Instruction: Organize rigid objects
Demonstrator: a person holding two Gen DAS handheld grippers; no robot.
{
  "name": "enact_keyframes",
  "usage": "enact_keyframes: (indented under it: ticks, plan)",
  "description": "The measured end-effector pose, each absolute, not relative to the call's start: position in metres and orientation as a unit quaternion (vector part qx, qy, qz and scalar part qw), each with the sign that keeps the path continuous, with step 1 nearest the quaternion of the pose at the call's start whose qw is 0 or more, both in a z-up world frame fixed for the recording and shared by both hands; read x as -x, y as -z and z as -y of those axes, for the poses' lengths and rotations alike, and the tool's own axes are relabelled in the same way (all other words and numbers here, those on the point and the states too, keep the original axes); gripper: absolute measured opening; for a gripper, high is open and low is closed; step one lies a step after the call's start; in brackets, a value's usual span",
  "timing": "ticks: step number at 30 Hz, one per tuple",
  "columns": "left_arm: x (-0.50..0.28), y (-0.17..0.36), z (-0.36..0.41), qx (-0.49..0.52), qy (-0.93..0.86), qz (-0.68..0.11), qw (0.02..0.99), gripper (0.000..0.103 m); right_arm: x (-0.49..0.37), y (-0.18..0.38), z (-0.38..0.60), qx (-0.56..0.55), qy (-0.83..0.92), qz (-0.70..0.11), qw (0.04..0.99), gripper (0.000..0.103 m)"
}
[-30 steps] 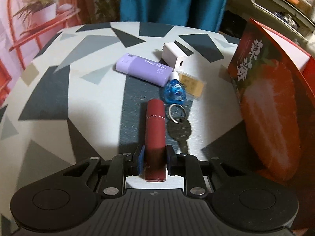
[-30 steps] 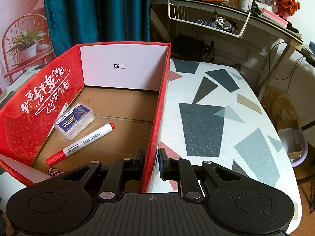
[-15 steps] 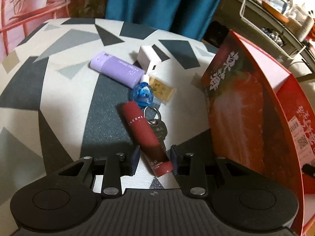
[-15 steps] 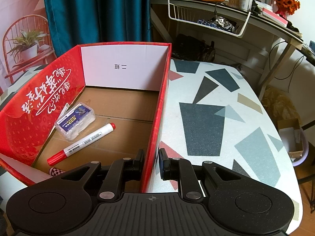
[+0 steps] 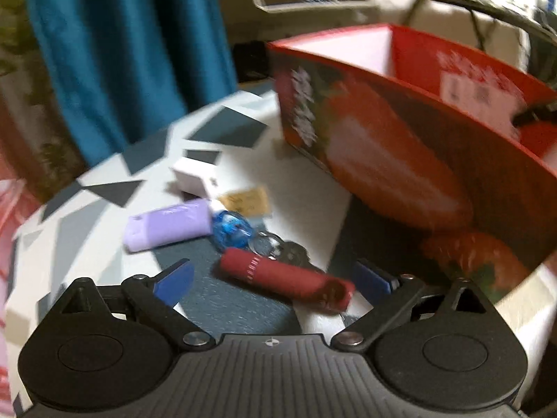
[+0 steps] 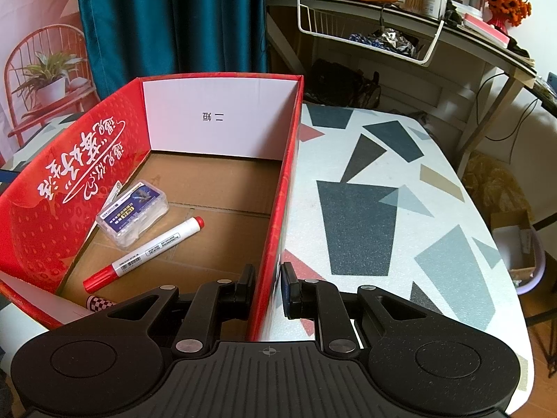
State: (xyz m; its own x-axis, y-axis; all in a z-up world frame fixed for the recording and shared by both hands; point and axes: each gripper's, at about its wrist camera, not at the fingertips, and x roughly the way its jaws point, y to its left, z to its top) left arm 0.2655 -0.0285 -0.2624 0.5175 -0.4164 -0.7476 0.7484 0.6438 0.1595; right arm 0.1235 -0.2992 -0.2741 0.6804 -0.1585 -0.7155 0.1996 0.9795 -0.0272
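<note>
Left wrist view, near to far: the left hand-held gripper [image 5: 275, 280] is standing spread wide, its jaws having just been opening, and the dark red tube [image 5: 287, 278] is lying loose on the worktop [image 5: 104, 209] between the blue pads [image 5: 174, 278], touching neither. The tube's long axis is running almost crosswise to the jaws, slanting from upper left to lower right, so a fresh grasp would probably call for a roll of the wrist. Just beyond the tube the key [image 5: 290, 252], the blue round item [image 5: 231, 230] and the purple case [image 5: 169, 224] are lying close together; farther off are the yellow card [image 5: 247, 200] and the white block [image 5: 195, 176]. The red box [image 5: 400, 160] is standing to the right of the tube. The left hand is angling the tool steeply downward.

Right wrist view: the right hand-held gripper [image 6: 267, 287] is pinching the box's near right wall [image 6: 278, 216], steadying it; inside are lying a marker [image 6: 146, 254] and a clear case [image 6: 134, 210].
</note>
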Motion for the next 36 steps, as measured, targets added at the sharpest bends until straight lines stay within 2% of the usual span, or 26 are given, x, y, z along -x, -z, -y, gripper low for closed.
enact_keyframes:
  ticks: [10,36]
  plan:
    - [-0.278,0.283,0.039,-0.296,0.398,-0.323,0.806,0.1,-0.127,0.272,0.297,-0.013,0.096,-0.4,0.911,0.016]
    - [-0.325,0.299,0.035,-0.227,0.402,-0.379,0.802,0.1,-0.129,0.27,0.295,-0.004,0.1,-0.414,0.905,0.014]
